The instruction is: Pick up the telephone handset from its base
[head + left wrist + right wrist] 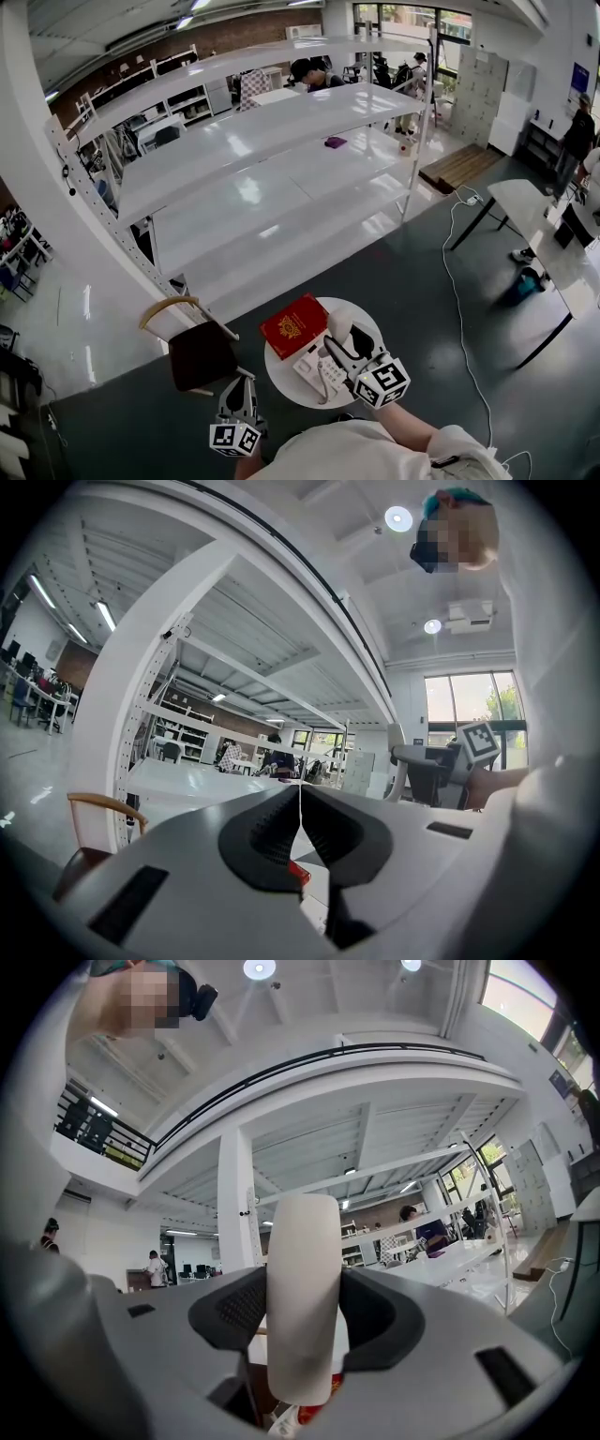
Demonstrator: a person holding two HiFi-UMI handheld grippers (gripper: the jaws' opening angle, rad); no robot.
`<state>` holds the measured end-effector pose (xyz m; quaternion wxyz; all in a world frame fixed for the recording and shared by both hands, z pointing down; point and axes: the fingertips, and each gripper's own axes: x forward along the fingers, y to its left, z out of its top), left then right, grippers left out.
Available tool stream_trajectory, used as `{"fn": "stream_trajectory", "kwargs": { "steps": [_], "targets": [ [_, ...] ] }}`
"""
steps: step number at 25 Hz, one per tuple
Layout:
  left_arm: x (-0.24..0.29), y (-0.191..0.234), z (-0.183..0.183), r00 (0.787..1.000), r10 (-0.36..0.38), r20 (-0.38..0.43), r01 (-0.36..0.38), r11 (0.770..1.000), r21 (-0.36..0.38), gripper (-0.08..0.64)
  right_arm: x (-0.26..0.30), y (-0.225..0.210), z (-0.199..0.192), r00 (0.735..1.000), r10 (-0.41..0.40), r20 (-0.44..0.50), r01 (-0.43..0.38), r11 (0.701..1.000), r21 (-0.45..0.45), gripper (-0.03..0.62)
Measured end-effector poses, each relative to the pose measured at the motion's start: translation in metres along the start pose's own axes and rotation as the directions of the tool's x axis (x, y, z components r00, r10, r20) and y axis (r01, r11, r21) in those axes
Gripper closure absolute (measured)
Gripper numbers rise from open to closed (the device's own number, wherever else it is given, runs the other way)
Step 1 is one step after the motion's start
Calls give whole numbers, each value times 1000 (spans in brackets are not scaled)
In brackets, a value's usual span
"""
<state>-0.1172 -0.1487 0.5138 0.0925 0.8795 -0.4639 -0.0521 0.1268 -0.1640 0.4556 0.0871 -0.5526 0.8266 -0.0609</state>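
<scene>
- The right gripper's (302, 1321) jaws are clamped on the white handset (302, 1241), which stands upright between them.
- The left gripper (300, 825) has its jaws pressed together on nothing and sits off to the side of the round table (281, 382).
- The handset looks raised clear of the telephone base (314, 367), which sits beside the red book (293, 325).
- I'd say the pickup is essentially done, and all that's left is to keep it held.

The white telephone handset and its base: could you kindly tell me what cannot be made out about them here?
Head view: the right gripper covers most of the white plastic telephone handset, so whether it clears the white keypad base is unclear.
Right gripper view: the handset and gripper body hide most of the base.
Left gripper view: the shut left gripper blocks nearly all of it.
</scene>
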Motion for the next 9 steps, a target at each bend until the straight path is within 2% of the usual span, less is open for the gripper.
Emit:
{"fn": "stream_trajectory", "kwargs": {
  "steps": [9],
  "targets": [
    [0, -2, -1, 1000, 3, 1, -3, 1000, 0, 538, -3, 1, -3, 1000, 4, -7, -4, 1000, 0, 354]
  ]
}}
